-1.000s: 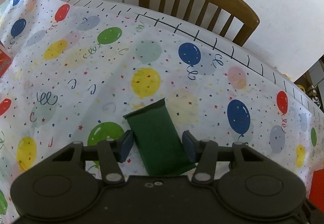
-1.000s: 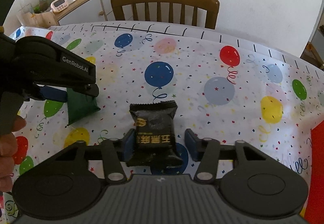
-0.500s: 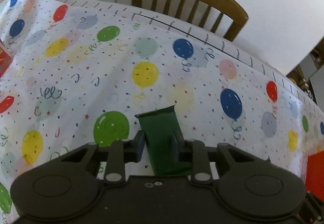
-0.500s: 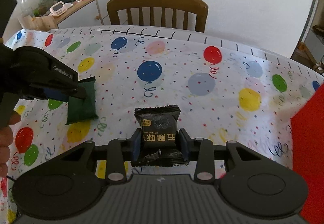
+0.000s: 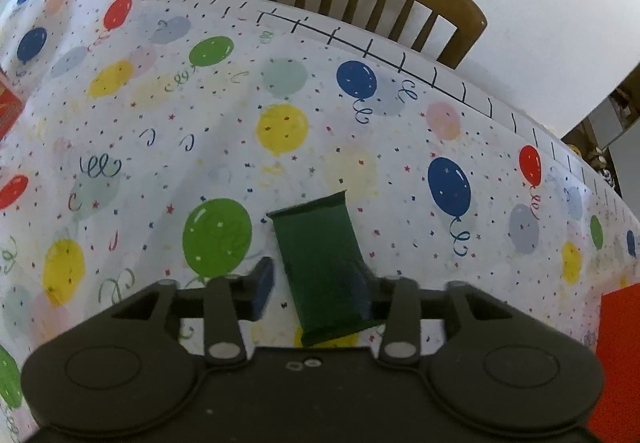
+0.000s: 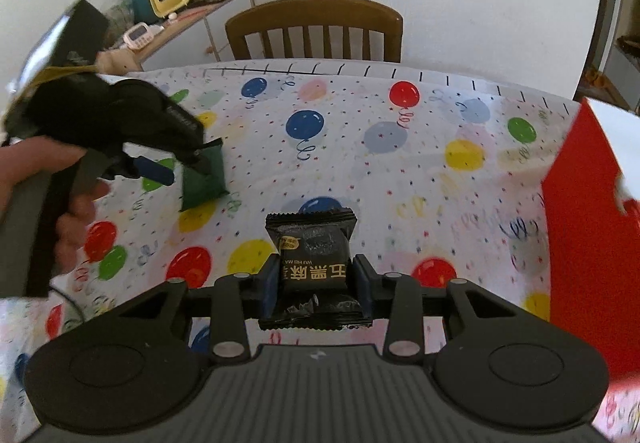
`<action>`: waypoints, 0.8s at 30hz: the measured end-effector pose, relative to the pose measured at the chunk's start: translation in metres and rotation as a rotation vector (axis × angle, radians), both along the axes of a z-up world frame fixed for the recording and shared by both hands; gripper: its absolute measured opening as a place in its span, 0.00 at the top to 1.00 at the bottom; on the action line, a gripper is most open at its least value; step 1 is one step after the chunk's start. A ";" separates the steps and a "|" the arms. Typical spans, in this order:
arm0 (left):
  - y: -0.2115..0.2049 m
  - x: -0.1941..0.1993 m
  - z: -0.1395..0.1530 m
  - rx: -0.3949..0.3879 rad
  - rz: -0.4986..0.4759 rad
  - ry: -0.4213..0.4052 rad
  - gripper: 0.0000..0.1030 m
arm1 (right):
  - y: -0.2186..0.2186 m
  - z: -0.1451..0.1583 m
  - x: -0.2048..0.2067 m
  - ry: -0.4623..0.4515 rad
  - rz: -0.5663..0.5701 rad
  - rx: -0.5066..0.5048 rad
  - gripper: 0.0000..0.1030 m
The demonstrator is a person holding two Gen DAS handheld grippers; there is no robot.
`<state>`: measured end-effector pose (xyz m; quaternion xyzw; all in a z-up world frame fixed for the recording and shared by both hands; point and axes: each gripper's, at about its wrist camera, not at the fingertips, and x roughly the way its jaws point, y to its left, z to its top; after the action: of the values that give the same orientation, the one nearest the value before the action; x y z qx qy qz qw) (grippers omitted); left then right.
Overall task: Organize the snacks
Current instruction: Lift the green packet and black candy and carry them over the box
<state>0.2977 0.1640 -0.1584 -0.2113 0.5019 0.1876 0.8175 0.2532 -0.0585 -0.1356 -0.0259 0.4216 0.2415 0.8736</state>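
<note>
Left wrist view: my left gripper (image 5: 318, 289) stands over the green packet (image 5: 324, 267), which lies between its jaws. The jaws have just been opening. Half a second ago both pads pinched the packet; now the blue left pad (image 5: 262, 285) stands clear of it with tablecloth (image 5: 280, 91) showing in the gap, while the packet leans against the right-hand finger. I read this as a let-go, or a failed pinch to be retried; I cannot tell which. The packet's far end looks tipped up, but whether its near end rests on the cloth is hidden behind the gripper body.

Right wrist view: my right gripper (image 6: 316, 285) is closed on the black packet (image 6: 312, 267), both blue pads pressed to its sides, the packet clear of the cloth and pointing away from the camera. Compared with a second ago, the red box (image 6: 580, 235) now fills the right edge of this view, where only a sliver showed before, and the green packet and the left gripper (image 6: 168, 167), with the hand (image 6: 60, 195) holding it, sit further off to the left. So the black packet is being carried towards the red box.

Meaning for the task: one snack is in transit, probably bound for the red box; the green one is not secured and needs a fresh grip before it can follow.
</note>
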 end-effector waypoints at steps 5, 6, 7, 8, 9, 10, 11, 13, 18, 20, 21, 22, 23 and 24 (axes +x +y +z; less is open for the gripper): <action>-0.008 0.003 0.006 0.063 0.001 -0.011 0.20 | -0.027 0.000 -0.031 0.022 -0.046 0.037 0.63; -0.010 0.004 0.006 0.067 -0.002 -0.007 0.22 | -0.034 -0.001 -0.038 0.026 -0.060 0.039 0.63; -0.012 0.006 0.006 0.073 -0.003 -0.007 0.23 | -0.038 -0.002 -0.044 0.027 -0.069 0.036 0.63; -0.015 0.008 0.005 0.076 -0.006 -0.007 0.26 | -0.044 -0.002 -0.050 0.029 -0.080 0.032 0.63; -0.018 0.010 0.004 0.081 -0.011 -0.005 0.28 | -0.050 -0.003 -0.057 0.032 -0.091 0.031 0.63; -0.021 0.013 0.002 0.087 -0.018 0.000 0.29 | -0.055 -0.003 -0.062 0.036 -0.102 0.032 0.63; -0.024 0.015 0.000 0.092 -0.020 0.006 0.30 | -0.061 -0.002 -0.066 0.039 -0.112 0.033 0.63; -0.027 0.017 -0.005 0.097 -0.011 0.022 0.32 | -0.070 0.000 -0.073 0.039 -0.127 0.034 0.63; -0.024 0.018 -0.012 0.099 0.024 0.040 0.44 | -0.090 0.009 -0.088 0.015 -0.161 0.033 0.63; -0.022 0.019 -0.013 0.098 0.032 0.041 0.44 | -0.096 0.010 -0.092 0.009 -0.170 0.032 0.63; -0.021 0.019 -0.013 0.097 0.035 0.038 0.44 | -0.099 0.010 -0.095 0.005 -0.173 0.029 0.63; -0.021 0.019 -0.013 0.099 0.035 0.034 0.45 | -0.100 0.010 -0.096 0.005 -0.176 0.029 0.63; -0.022 0.019 -0.013 0.102 0.034 0.033 0.46 | -0.101 0.010 -0.098 0.007 -0.180 0.030 0.63; -0.022 0.018 -0.013 0.108 0.035 0.032 0.49 | -0.103 0.010 -0.099 0.009 -0.184 0.030 0.63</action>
<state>0.3158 0.1416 -0.1709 -0.1727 0.5004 0.2319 0.8161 0.1541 -0.1616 -0.1259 0.0270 0.4224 0.1668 0.8905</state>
